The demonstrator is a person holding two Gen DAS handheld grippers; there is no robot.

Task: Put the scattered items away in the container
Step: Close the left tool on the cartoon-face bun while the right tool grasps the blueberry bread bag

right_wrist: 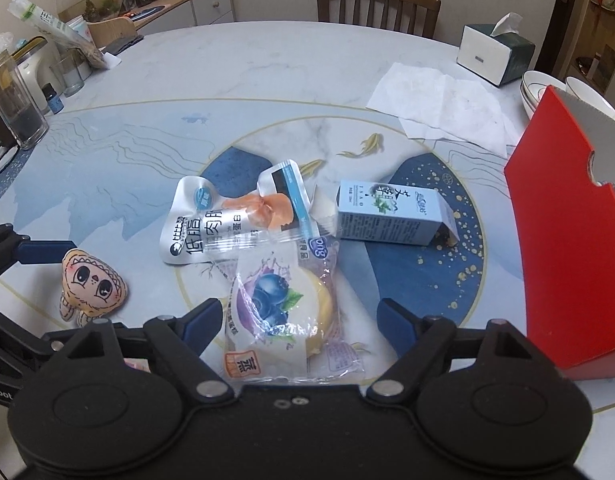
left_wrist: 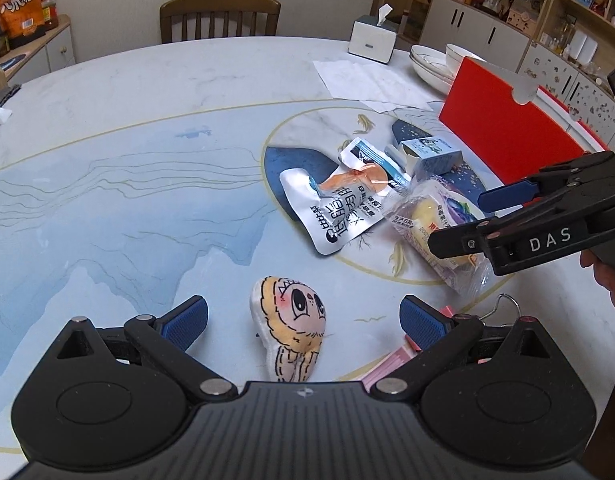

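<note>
One red box [right_wrist: 563, 248] stands at the counter's [right_wrist: 267, 80] right edge — its inside is hidden. Four scattered items lie loose on the counter: a plush doll [left_wrist: 289, 338] between the released left tool [left_wrist: 303, 322], a blueberry pastry packet [right_wrist: 281, 308] between the released right tool [right_wrist: 297, 320], a silver pouch [right_wrist: 211, 224] and a pale-blue carton [right_wrist: 391, 212] — all outside the box.

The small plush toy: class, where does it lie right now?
The plush toy lies on the table between the open left gripper's fingers; in the right wrist view it sits far left, left of the blueberry pastry packet.
</note>
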